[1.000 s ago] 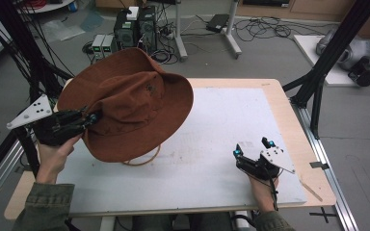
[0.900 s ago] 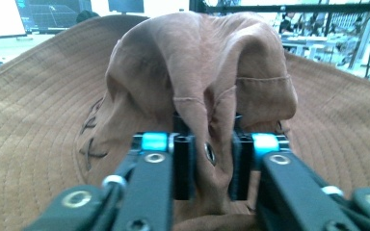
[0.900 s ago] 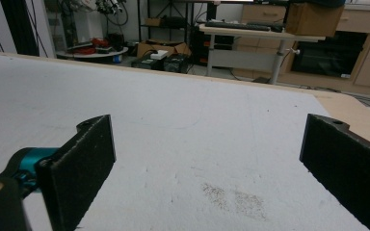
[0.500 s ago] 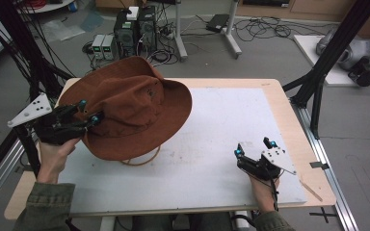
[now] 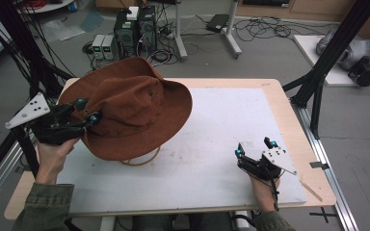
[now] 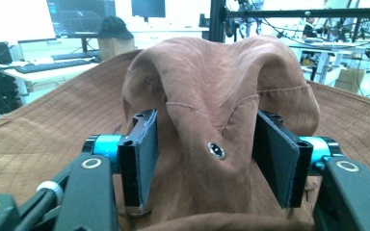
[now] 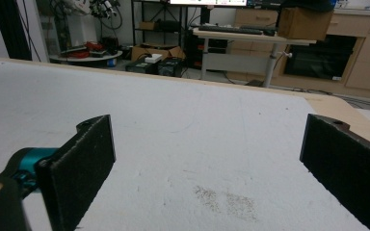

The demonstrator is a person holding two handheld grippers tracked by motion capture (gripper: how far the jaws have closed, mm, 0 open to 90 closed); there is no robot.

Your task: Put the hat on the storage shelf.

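Over a white tabletop: soft, light brown hat lifted at left, crown pinched between left gripper jaws, likely floppy, best held there; right gripper resting, jaws spread, empty.

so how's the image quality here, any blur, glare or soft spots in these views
High view: even light, slightly soft, the brown hat casting a shadow on the white mat. Left gripper view: hat fabric sharp, bright windows behind blown out. Right gripper view: near black pads soft, mat texture clearer, background slightly hazy.
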